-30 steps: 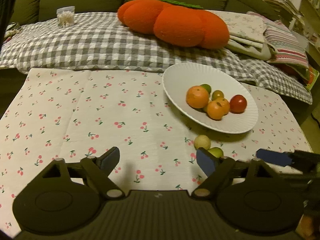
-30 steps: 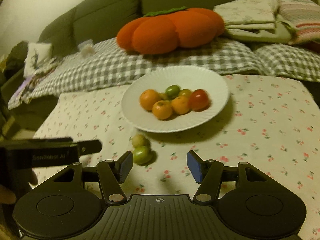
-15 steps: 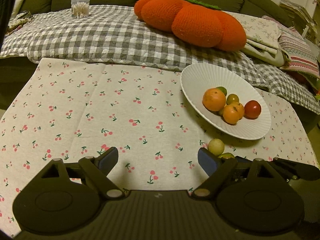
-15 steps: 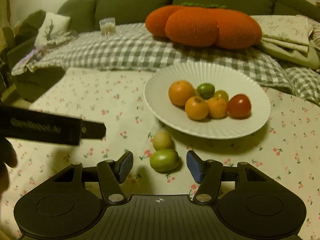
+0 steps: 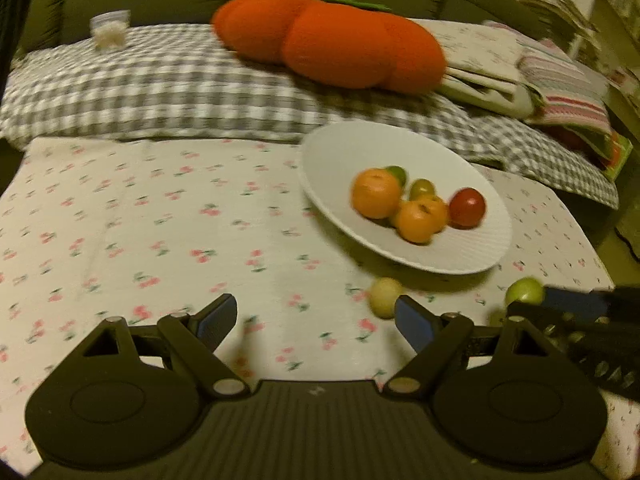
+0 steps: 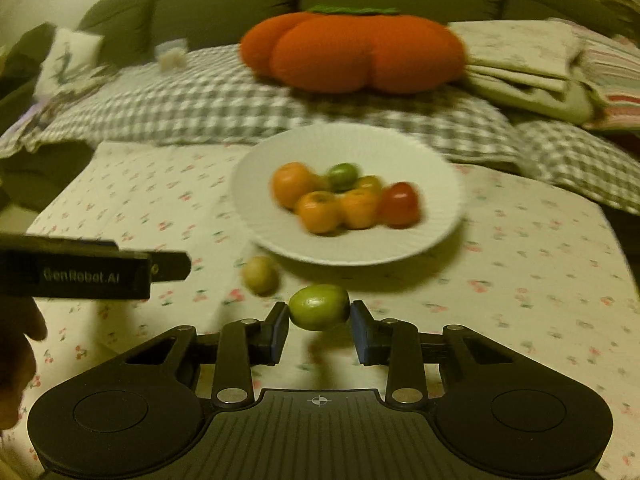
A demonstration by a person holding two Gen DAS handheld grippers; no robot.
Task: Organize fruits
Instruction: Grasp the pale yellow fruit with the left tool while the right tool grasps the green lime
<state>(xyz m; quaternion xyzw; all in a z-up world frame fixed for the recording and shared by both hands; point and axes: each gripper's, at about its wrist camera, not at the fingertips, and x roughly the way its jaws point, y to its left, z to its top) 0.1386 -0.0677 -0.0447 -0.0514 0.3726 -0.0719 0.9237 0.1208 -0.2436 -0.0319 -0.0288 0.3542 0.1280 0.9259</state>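
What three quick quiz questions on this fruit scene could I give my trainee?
1. True or false: the right gripper has the green fruit between its closing jaws.
2. Which fruit lies on the cloth beside the white plate? A red, B pale yellow, C orange.
3. Fill in: the left gripper is ____.

Key: 1 true. 2 B, the pale yellow fruit. 3 open, nothing between its fingers.
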